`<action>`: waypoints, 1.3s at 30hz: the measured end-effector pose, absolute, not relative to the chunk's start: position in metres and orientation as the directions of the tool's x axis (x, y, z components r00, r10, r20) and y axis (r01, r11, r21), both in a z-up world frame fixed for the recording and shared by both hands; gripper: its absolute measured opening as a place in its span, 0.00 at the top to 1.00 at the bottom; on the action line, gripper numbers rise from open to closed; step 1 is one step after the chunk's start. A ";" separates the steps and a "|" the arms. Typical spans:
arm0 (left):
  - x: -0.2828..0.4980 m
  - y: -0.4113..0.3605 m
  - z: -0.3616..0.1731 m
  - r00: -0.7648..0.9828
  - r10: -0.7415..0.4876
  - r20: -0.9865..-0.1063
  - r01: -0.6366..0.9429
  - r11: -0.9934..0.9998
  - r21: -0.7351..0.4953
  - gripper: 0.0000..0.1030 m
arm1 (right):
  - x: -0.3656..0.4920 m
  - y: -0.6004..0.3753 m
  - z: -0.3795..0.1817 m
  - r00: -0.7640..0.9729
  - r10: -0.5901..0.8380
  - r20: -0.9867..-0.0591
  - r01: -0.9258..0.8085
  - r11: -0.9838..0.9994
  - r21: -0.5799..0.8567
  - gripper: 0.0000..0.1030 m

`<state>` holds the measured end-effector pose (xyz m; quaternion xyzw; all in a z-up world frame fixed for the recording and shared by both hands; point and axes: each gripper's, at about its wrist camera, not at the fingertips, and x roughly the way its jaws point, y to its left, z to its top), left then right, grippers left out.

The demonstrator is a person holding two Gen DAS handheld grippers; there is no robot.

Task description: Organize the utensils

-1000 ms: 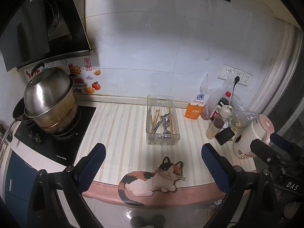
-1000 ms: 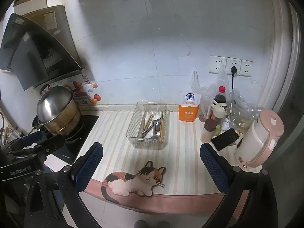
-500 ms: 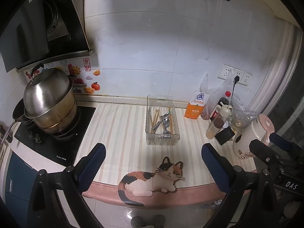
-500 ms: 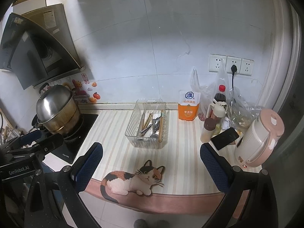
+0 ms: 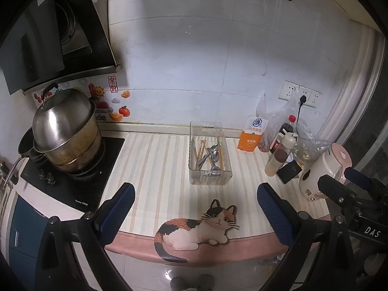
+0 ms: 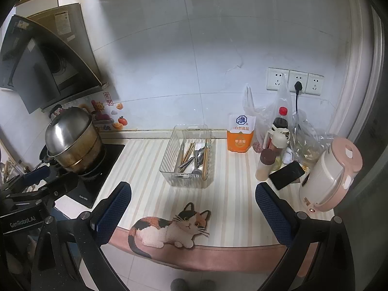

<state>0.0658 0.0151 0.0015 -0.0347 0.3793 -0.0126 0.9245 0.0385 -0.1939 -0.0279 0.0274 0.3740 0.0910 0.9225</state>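
A clear plastic bin [image 5: 210, 179] stands mid-counter on a striped mat; it also shows in the right wrist view [image 6: 191, 181]. Inside lie metal spoons [image 5: 213, 155] and wooden chopsticks [image 5: 200, 149], also seen in the right wrist view as spoons [image 6: 197, 160] and chopsticks [image 6: 206, 157]. My left gripper [image 5: 194, 208] is open and empty, held back from the counter's front edge. My right gripper [image 6: 194, 208] is open and empty too, at the same distance. Each gripper's body shows at the edge of the other's view.
A steel pot [image 5: 65, 131] sits on a black cooktop [image 5: 72, 184] at left. At right stand an orange salt bag [image 5: 252, 134], bottles [image 5: 278, 155], a black phone [image 5: 288, 172] and a pink kettle [image 5: 325, 169]. A cat-shaped mat [image 5: 198, 228] lies at the front edge.
Both views have shifted very slightly; the grippers stay open and empty, and nothing on the counter has moved.
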 end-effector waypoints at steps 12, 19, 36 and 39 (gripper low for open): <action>0.064 0.015 0.002 0.713 -0.053 -0.699 0.002 0.997 -0.073 0.00 | 0.038 -0.196 -0.028 0.703 0.192 -0.685 -0.155 0.981 0.117 0.00; 0.063 0.014 0.002 0.713 -0.053 -0.699 0.002 0.997 -0.074 0.00 | 0.038 -0.198 -0.028 0.701 0.196 -0.685 -0.160 0.980 0.116 0.00; 0.063 0.015 0.006 0.714 -0.064 -0.697 0.016 0.997 -0.074 0.00 | 0.036 -0.199 -0.028 0.703 0.193 -0.685 -0.156 0.981 0.116 0.00; 0.064 0.016 0.006 0.713 -0.066 -0.698 0.017 0.997 -0.076 0.00 | 0.036 -0.198 -0.027 0.702 0.192 -0.686 -0.156 0.981 0.115 0.00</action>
